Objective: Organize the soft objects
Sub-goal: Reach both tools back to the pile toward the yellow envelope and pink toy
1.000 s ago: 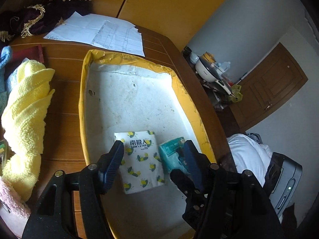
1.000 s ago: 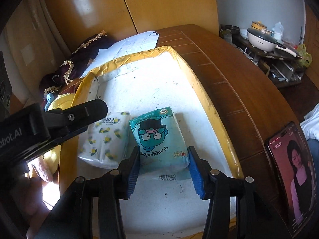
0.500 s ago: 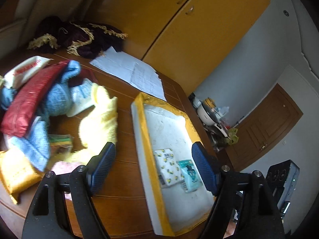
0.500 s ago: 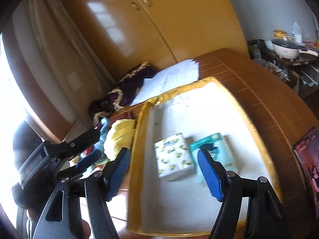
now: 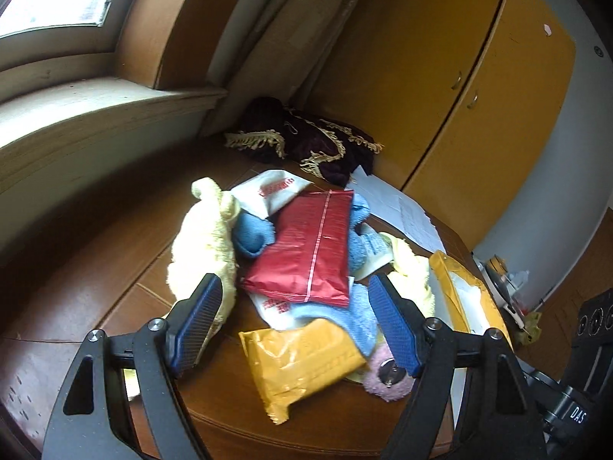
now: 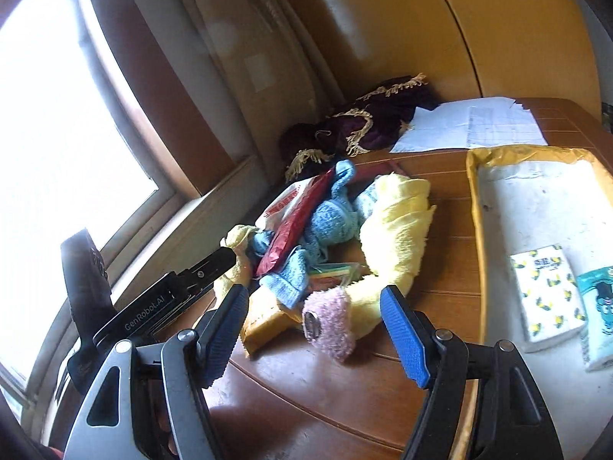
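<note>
A heap of soft things lies on the wooden table: a red packet (image 5: 312, 253), blue cloth (image 5: 253, 235), a yellow towel (image 5: 203, 245), an orange-yellow packet (image 5: 302, 364) and a pink fuzzy item (image 5: 387, 379). My left gripper (image 5: 295, 322) hangs open just above the heap, holding nothing. My right gripper (image 6: 318, 329) is open too, with the pink fuzzy item (image 6: 329, 322) and yellow towel (image 6: 394, 241) between and beyond its fingers, apart from them. The yellow-rimmed tray (image 6: 475, 207) at right holds a white tissue pack (image 6: 548, 295) and a teal tissue pack (image 6: 599, 314).
A dark fringed cloth (image 5: 306, 142) and white papers (image 6: 475, 122) lie at the table's back by the yellow cupboard (image 5: 459, 76). A window sill (image 5: 95, 115) runs along the left. The left gripper's body (image 6: 153, 303) shows in the right wrist view.
Both grippers have swung left, away from the tray and its two tissue packs, and now face the heap of soft things. Both stay open.
</note>
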A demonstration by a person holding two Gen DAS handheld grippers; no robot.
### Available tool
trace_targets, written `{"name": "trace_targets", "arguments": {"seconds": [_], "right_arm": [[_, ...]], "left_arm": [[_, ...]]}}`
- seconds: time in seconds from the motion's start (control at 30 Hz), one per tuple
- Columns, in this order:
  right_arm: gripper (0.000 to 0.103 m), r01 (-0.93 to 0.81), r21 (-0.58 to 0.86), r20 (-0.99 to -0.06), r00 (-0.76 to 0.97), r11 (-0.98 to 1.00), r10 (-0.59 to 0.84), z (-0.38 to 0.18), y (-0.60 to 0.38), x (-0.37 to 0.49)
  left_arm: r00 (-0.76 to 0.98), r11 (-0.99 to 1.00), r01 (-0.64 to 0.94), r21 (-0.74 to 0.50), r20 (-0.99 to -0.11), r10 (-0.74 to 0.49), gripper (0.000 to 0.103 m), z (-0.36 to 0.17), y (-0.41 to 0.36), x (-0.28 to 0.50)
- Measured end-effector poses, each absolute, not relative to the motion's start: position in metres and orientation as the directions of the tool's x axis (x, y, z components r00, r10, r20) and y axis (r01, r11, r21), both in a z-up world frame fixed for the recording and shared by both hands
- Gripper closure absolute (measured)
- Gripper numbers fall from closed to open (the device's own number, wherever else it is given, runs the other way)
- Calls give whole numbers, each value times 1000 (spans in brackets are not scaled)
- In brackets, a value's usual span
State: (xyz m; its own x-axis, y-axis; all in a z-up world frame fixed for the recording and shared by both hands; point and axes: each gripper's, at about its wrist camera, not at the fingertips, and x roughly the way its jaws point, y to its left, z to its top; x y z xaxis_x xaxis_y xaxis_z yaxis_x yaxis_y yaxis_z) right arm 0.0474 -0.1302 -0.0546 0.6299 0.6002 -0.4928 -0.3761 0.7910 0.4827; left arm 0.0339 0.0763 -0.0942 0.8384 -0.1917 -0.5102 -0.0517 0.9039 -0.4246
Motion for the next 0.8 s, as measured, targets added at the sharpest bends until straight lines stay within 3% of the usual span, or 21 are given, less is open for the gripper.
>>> {"name": "trace_targets", "arguments": {"seconds": [0.13,0.37,0.8], "right_arm": [[30,-379,450,-518,626,808,582,-69,-112,49],[30,-362,377,-558,646,852,521,-74,-103,47],[30,-357,434,-582,589,827,560,-82,-106,59]], "left_arm": [[849,883,-66,-465,-492,-195,24,-99,87,32],[856,903,-46,-427,-482,-184,24,-97,77,29],[834,911,-20,-411,-509,-211,24,-97,71,32]]}}
